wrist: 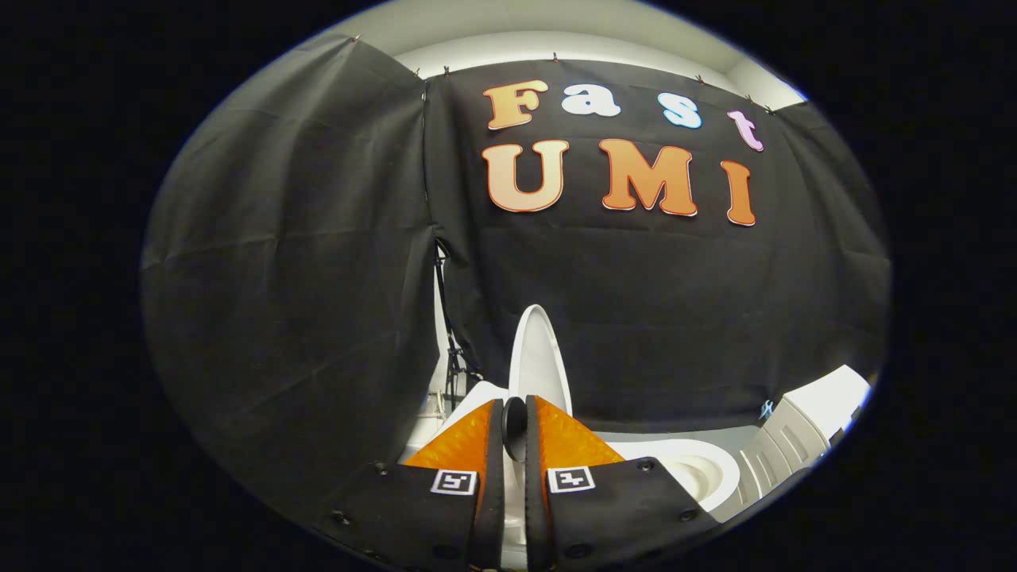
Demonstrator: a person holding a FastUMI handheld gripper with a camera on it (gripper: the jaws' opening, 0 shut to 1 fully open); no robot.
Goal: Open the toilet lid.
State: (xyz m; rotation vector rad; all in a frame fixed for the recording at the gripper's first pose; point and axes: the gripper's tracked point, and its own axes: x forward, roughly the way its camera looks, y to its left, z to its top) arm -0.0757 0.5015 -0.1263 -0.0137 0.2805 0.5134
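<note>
Tongs (515, 421) nearly together, the two fingers (469, 445) running side by side with only a thin gap, and a dark rounded edge sits in that gap near the tips. Whether both fingers actually press on it cannot be told from this angle. Directly beyond the tips stands the smooth white plastic toilet lid (540, 357), raised upright and seen almost edge-on, a tall narrow oval against the black cloth booth wall (302, 262). The lid's lower end drops out of sight behind the finger tips (contact with the tongs is not clear). To the right of the fingers and a little beyond them lies the glossy white ceramic toilet bowl (699, 469), its open round rim and hollow showing. Farther right, near the bowl, a white ribbed plastic unit with slotted sides (783, 445) leans at an angle; what it is cannot be made out. Left of the lid, a thin black stand with cables (451, 349) rises through a gap between two cloth panels, with a pale surface at its foot. Each finger carries a small square black-and-white marker (454, 481) on its near part. Above the cloth, a strip of pale wall and ceiling (556, 32).
</note>
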